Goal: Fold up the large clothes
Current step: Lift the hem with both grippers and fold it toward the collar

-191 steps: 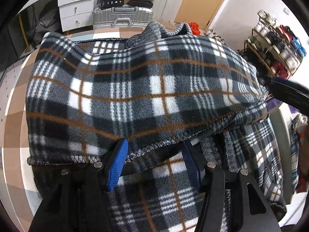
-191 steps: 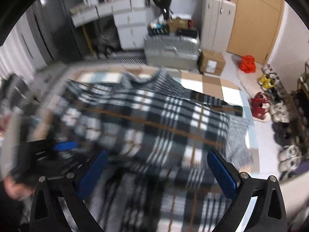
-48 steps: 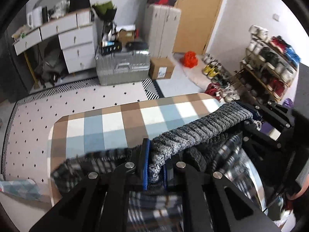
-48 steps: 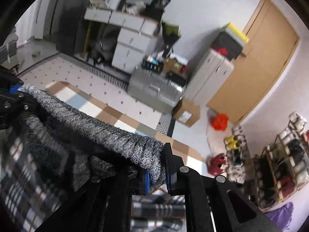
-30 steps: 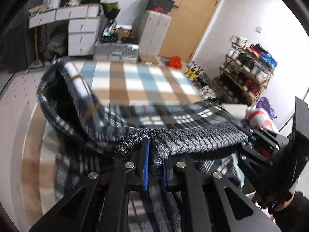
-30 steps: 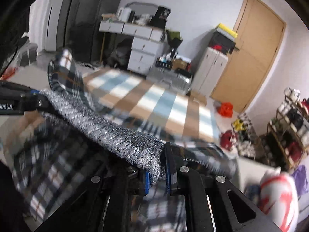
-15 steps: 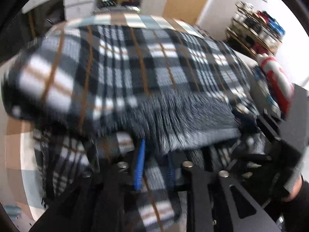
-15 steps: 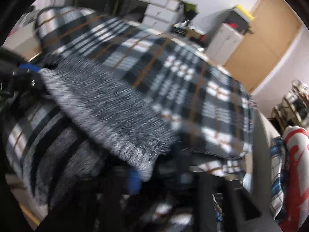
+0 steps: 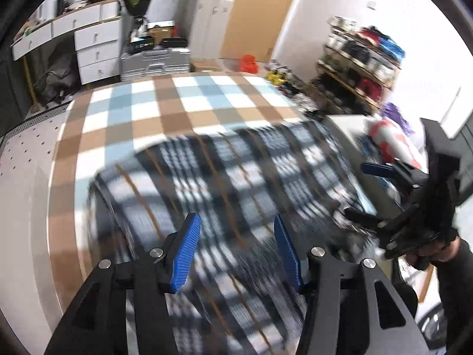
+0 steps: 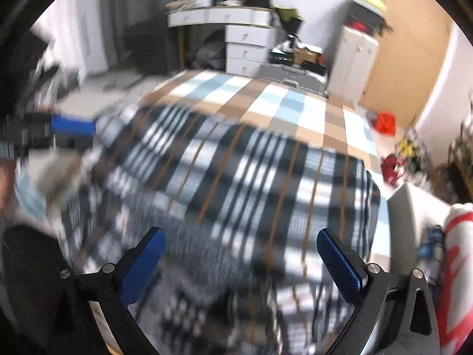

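Your left gripper (image 9: 236, 248) has its ribbed blue pads parting, nothing pinched between them; the right gripper (image 10: 241, 261) is spreading wider still, also empty. Just past both sets of fingers lies the garment (image 9: 236, 177), a soft fleecy plaid in black, white and grey with thin brown lines, folded into a blocky heap. Beyond it stretches the flat tablecloth (image 9: 177, 100), checked in tan, pale blue and white.

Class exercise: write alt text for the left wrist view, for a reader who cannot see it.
A plaid garment lies blurred on a checked tablecloth. The left gripper is above it, jaws opening with nothing pinched. The right gripper is at right; shoe racks and drawers lie behind.
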`<state>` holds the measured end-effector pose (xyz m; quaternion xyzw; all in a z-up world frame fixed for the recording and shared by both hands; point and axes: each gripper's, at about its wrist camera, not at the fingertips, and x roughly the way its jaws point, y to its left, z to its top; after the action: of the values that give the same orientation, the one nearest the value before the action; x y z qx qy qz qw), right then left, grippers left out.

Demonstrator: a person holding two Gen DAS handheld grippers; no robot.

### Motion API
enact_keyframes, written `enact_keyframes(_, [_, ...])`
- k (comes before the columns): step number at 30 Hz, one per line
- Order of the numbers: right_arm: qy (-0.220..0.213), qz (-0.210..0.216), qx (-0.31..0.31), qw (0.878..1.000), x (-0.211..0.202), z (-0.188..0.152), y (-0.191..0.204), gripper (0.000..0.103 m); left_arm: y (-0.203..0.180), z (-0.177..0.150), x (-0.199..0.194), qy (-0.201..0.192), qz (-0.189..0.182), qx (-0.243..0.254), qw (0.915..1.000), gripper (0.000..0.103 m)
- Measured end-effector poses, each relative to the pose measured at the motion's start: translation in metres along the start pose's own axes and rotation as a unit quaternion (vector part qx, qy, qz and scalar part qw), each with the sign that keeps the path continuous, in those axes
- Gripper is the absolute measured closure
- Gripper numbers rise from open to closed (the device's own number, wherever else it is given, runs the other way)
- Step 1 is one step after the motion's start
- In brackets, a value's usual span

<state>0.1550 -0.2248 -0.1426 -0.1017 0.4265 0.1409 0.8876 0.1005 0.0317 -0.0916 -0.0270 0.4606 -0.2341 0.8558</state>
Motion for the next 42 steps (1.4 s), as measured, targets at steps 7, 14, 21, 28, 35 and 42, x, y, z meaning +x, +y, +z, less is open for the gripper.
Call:
enact_keyframes(7, [0.123,0.011,0.102,0.987,0.096,0.033,-0.069,0.001,0.072,-0.026,0.059,0.065,-0.023,-0.121,0.9903,0.057])
enact_keyframes(14, [0.172,0.037,0.123,0.977,0.124,-0.008,-0.094,0.000,0.102,-0.059,0.063,0.067,-0.067,-0.168,0.9812,0.074])
enact_keyframes(21, [0.165,0.048,0.107,0.979,0.091,0.016,-0.075,0.000,0.072,-0.025,0.018,0.045,-0.068,-0.124,0.9889,0.071])
enact_keyframes(28, [0.161,0.008,0.110,0.981,0.099,0.065,-0.063,0.000,0.053,0.004,0.057,0.076,-0.009,-0.072,0.9945,0.043])
enact_keyframes(35, [0.253,-0.081,0.062,0.962,0.173,0.045,-0.057,0.000,0.071,-0.021,0.079,0.111,0.046,-0.061,0.9909,0.043])
enact_keyframes(42, [0.275,-0.056,0.069,0.957,0.160,0.059,-0.065,0.000,0.056,-0.037,0.069,0.100,0.083,-0.028,0.9912,0.043])
